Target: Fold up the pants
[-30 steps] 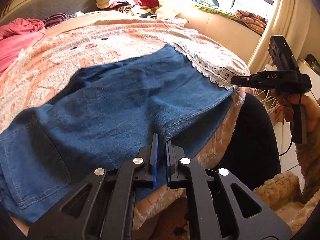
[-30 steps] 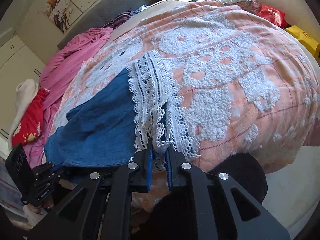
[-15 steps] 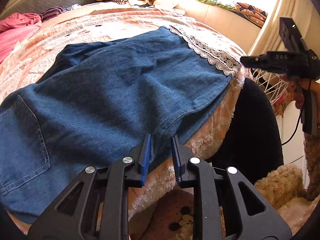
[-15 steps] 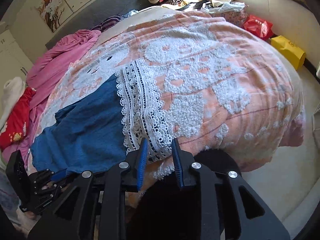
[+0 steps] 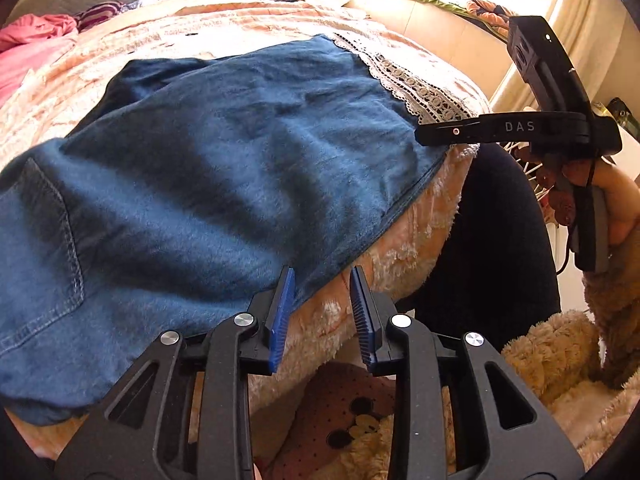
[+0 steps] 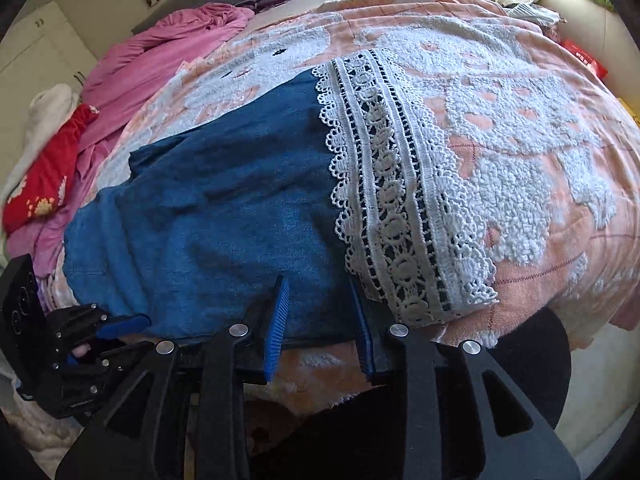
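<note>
Left tongs [image 5: 322, 276]: matte black plastic frame w/ triangular cut-outs, four round silver screws across the top, two blue ribbed pads [image 5: 282, 316] on the inner faces of the fingers. Right tongs [image 6: 320, 284]: same build, black frame, four silver screws, blue ribbed pads [image 6: 277, 326]. Seen from the left cam, the right unit is a black bar marked "DAS" in pale letters, a small screw near its tip, a black boxy camera block on top, grey-and-black pistol handle, thin black cable hanging below. Right hand [image 5: 612, 200]: bare skin, dark red nail polish, fuzzy tan sleeve [image 5: 608, 300] at the wrist.
</note>
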`<state>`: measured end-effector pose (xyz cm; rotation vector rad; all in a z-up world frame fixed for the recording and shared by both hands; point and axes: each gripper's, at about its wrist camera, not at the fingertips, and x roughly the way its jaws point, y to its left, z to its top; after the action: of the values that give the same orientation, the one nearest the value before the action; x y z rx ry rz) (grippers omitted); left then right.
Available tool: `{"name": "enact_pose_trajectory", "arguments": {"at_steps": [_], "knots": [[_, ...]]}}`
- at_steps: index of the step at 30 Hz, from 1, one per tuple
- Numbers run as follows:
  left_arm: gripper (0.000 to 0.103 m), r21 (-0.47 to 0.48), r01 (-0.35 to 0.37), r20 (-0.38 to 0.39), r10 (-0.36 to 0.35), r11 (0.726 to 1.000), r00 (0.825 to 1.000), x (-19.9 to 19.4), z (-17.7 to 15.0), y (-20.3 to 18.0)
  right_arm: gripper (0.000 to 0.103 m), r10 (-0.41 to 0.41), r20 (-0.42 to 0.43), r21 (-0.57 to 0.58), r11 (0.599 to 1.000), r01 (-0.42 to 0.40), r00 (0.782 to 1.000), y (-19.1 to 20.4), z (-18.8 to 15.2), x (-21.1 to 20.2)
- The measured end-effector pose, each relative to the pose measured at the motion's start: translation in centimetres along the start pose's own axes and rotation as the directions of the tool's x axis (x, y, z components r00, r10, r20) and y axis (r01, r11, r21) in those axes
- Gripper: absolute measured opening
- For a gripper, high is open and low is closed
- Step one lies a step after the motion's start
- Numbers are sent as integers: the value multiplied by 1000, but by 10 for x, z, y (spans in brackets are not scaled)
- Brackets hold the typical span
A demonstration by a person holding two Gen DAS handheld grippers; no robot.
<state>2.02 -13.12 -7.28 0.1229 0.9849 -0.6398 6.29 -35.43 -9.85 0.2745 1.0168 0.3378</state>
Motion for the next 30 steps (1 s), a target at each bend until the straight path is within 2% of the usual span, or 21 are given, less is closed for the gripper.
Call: {"name": "enact_pose_trajectory", "arguments": {"at_steps": [2,6,10,13,19,22,27,30], "knots": [[26,-18,11,17,-11,1000,1000,-7,2,2,30,-9,3,-14,1000,9,1000,3,-1,0],[34,-37,0,87,3,999,996,-33,12,9,44,8,12,-35,999,-7,1000,12,-1,-9],[36,-73,-62,145,72,995,987,-55,25,27,50,27,64,-49,999,-24,998,19,1,-27],[38,-124,-104,160,123,987,979,-59,36,46,52,32,82,-54,998,-27,996,22,6,-32],[44,-194,-167,157,198,967,968,-67,58,85,71,-35,126,-113,992,49,991,33,24,-31],[45,-196,-194,150,225,961,963,-66,74,99,72,-40,142,-142,988,60,989,39,34,-27],[46,-153,-231,113,250,961,962,-47,103,109,73,-1,131,-184,983,25,991,48,44,-14],[47,-101,-222,68,229,970,971,-25,118,113,73,-2,94,-193,981,20,996,49,48,0]]}}
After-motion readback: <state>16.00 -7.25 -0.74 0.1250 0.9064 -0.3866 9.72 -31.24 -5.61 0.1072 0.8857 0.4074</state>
